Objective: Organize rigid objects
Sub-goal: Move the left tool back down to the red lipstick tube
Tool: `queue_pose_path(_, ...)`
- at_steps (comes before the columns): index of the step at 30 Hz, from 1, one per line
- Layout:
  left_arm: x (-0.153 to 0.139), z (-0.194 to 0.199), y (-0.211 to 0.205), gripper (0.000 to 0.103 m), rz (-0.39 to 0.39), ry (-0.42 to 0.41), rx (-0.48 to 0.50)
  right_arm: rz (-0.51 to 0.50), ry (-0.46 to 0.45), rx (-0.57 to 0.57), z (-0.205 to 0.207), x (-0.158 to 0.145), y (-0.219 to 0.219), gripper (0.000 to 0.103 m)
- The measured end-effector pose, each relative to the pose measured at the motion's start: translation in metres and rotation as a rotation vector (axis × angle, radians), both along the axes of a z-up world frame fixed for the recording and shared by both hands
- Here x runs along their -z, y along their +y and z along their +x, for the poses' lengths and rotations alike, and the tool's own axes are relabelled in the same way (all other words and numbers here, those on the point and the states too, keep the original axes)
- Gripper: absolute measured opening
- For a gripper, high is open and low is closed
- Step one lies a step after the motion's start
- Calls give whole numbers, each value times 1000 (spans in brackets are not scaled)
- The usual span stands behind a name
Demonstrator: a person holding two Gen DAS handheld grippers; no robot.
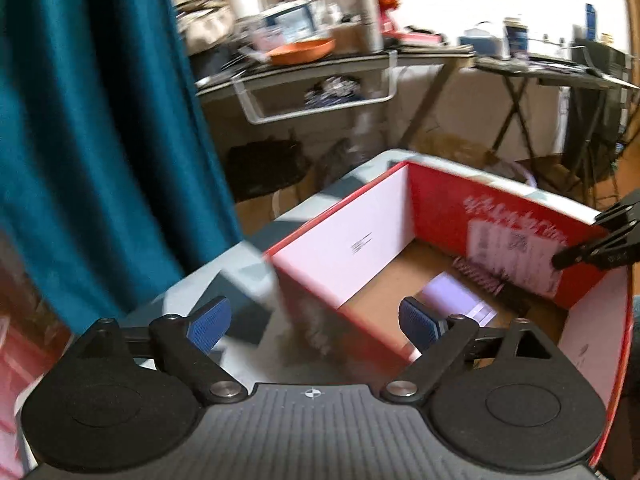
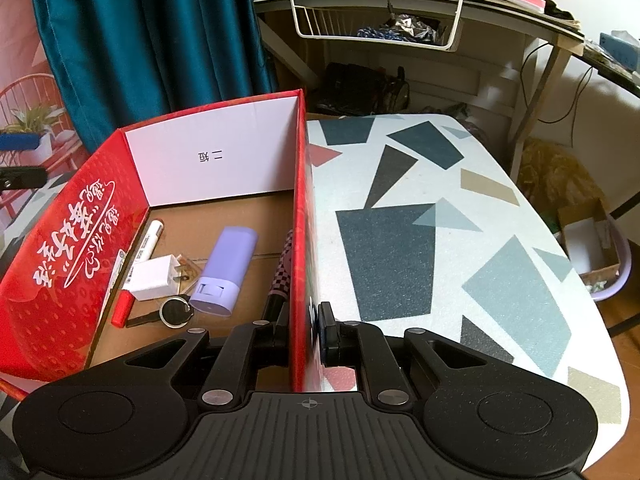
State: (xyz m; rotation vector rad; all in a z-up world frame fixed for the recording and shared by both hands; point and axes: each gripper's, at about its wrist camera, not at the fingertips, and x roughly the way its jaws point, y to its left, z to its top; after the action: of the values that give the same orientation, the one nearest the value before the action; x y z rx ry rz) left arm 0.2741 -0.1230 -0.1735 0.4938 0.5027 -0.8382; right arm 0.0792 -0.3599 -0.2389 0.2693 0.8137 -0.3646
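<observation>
The red cardboard box [image 2: 76, 216] stands on the patterned table [image 2: 440, 216]. Its contents are resolved only in the right wrist view: one lilac case [image 2: 226, 270], one white plug adapter [image 2: 154, 272], one white marker [image 2: 150, 238], one red pen [image 2: 122, 308] and one black keyring [image 2: 174, 312]. The right gripper [image 2: 306, 334] is clamped on the box's right wall. In the blurred left wrist view, the left gripper [image 1: 316, 322] is seen spread wide, nothing between its pads.
</observation>
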Motion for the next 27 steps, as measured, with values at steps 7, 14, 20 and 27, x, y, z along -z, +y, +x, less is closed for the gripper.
queue_pose_path(7,39,2,54,92,50,81,-175,10,-5,-5,0,0,-2,11)
queue_pose_path(14,74,10,95,76,78,167,-379,14,-5,-8,0,0,-3,12)
queue_pose_path(20,86,25,112,64,53,209,-487,11,-1,-9,1,0,-2,12)
queue_pose_path(27,96,20,110,47,64,246,-494,10,0,-11,1,0,-2,11)
